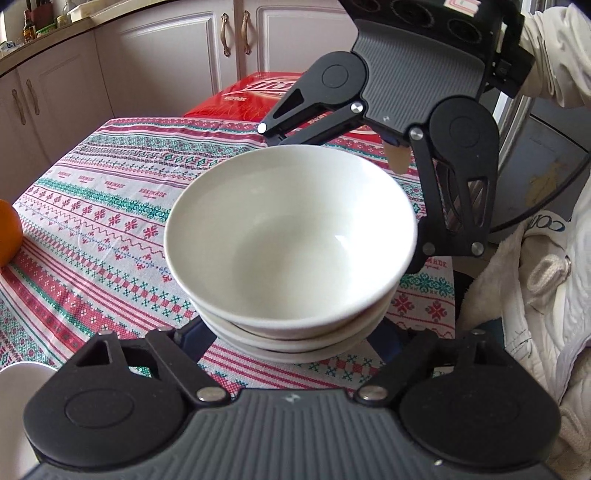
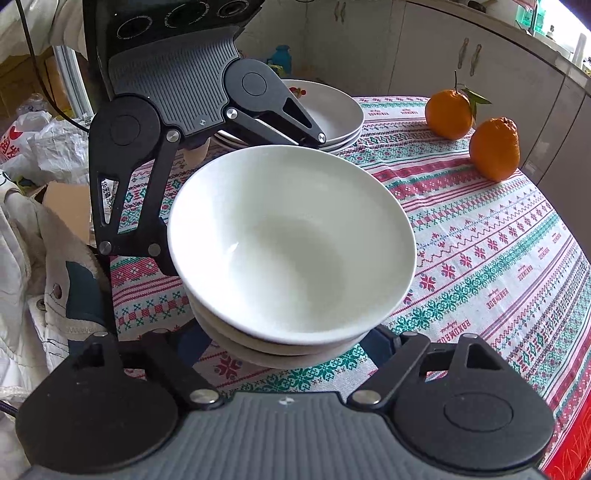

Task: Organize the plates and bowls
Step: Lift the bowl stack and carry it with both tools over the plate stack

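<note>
Bowls stacked x3, oranges x2.

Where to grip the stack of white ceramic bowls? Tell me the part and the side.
Grip the stack of white ceramic bowls low on its outer walls, beneath the flared rims, one claw on each opposite side. The walls taper downward and the rims overhang, so they would likely catch if the grip slips. The left claw and right claw already flank it there.

Pale panelled kitchen cabinets with bronze handles stand behind a table under a red-and-green patterned tablecloth, daylit
</note>
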### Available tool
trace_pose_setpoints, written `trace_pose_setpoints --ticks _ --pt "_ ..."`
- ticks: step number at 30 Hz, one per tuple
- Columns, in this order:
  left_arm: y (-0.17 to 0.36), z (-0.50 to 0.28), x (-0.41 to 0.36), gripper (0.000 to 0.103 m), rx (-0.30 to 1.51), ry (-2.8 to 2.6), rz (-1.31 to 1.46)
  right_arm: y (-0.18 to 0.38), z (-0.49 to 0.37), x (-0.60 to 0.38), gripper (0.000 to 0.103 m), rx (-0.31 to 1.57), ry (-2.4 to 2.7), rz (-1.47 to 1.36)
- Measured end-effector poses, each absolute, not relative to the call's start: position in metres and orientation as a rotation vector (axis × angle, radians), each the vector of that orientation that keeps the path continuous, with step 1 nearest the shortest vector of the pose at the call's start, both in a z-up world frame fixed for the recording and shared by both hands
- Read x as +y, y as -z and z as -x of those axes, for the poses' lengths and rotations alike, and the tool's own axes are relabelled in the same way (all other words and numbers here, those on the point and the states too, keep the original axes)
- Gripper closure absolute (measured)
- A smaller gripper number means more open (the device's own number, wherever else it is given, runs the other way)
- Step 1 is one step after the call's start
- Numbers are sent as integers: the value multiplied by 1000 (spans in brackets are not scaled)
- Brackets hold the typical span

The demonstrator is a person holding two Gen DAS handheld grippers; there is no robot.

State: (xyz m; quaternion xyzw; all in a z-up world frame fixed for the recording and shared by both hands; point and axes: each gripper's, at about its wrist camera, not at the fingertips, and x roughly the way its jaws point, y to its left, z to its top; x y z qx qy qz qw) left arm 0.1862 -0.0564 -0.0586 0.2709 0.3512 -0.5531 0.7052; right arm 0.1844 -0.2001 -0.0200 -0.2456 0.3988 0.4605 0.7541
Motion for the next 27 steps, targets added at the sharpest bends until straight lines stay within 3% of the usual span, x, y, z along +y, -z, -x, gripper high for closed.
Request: trace_pose_setpoints --ticks 18,27 --pt "5 -182 20 17 692 1063 -538 -38 -203 -130 14 721 -1087 694" --pt "3 -201 72 16 704 902 -542 -32 -248 -64 14 680 -1185 732"
